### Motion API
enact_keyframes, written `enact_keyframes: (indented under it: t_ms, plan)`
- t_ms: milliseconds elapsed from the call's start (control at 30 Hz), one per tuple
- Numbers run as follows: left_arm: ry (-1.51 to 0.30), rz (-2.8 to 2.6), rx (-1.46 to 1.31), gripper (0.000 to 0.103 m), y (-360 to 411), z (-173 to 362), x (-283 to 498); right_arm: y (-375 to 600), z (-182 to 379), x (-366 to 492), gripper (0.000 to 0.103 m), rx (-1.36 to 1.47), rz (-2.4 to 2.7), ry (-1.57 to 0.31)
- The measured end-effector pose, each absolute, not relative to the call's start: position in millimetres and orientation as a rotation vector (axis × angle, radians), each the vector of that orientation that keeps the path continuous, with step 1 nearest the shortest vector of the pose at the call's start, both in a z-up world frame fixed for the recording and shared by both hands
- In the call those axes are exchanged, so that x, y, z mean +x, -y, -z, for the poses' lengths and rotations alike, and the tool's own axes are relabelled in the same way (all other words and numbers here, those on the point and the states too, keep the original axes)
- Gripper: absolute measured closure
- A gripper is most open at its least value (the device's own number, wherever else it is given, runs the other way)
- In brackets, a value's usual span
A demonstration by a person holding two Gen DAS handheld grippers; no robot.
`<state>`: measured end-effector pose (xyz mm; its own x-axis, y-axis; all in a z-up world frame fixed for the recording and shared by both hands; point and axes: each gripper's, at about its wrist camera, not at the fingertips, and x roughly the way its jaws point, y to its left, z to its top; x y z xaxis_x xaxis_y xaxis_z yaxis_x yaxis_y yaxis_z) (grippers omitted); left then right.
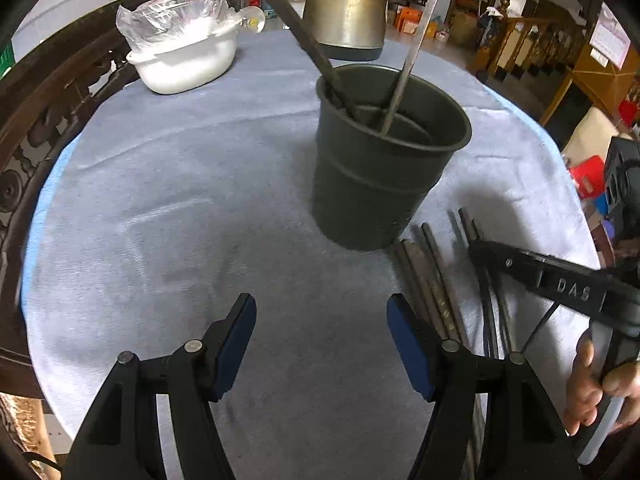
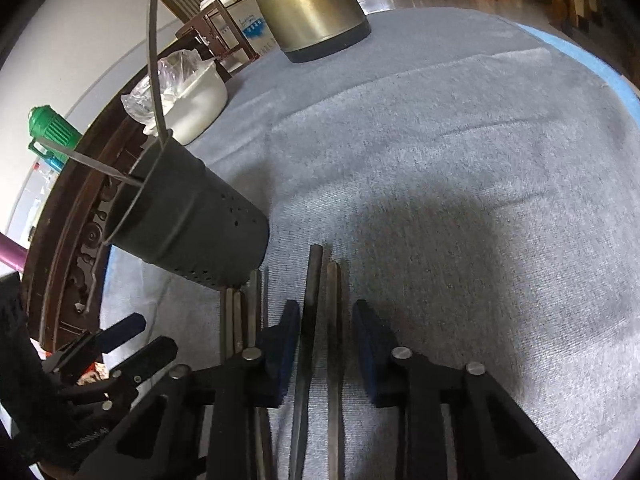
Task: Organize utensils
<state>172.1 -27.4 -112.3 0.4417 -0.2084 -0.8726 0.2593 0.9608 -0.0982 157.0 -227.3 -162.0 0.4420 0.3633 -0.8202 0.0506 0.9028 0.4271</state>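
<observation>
- The dark holder (image 1: 384, 152) stands upright on the grey-blue cloth (image 1: 180, 208) that covers the surface, a little right of the middle in the left wrist view.
- Two long utensils already lean inside it: a dark handle (image 1: 296, 28) tilted to the left and a pale metal one (image 1: 416, 48) tilted to the right.
- A row of loose chopsticks (image 1: 432, 284) lies flat on the cloth just near of the holder, at its right foot.
- The left gripper (image 1: 322, 344) hangs over bare cloth with its blue pads wide apart and nothing between them.
- The right gripper (image 2: 326, 344) sits over the near ends of the chopsticks; its jaws are narrowed around two of them (image 2: 310, 320), but a gap shows at the right pad, so no grip yet.
- A hand (image 1: 600, 384) holds the right gripper's handle at the right edge.
- At the far side stand a brass-coloured kettle (image 1: 346, 4) and a white bowl (image 1: 188, 60) with a plastic bag over it.
</observation>
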Motion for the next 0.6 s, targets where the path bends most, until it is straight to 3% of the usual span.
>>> enact_keyframes:
  t_ms: [100,600]
  plan:
    - [-1.084,0.316,0.026,0.034,31.9,115.8,174.2,230.2,164.1,156.3,0.087,0.422,-0.197,-1.104]
    - [-1.136,0.359,0.005,0.036,46.7,133.4,182.9,265.0,168.0,146.3,0.085,0.578,-0.226,-1.091]
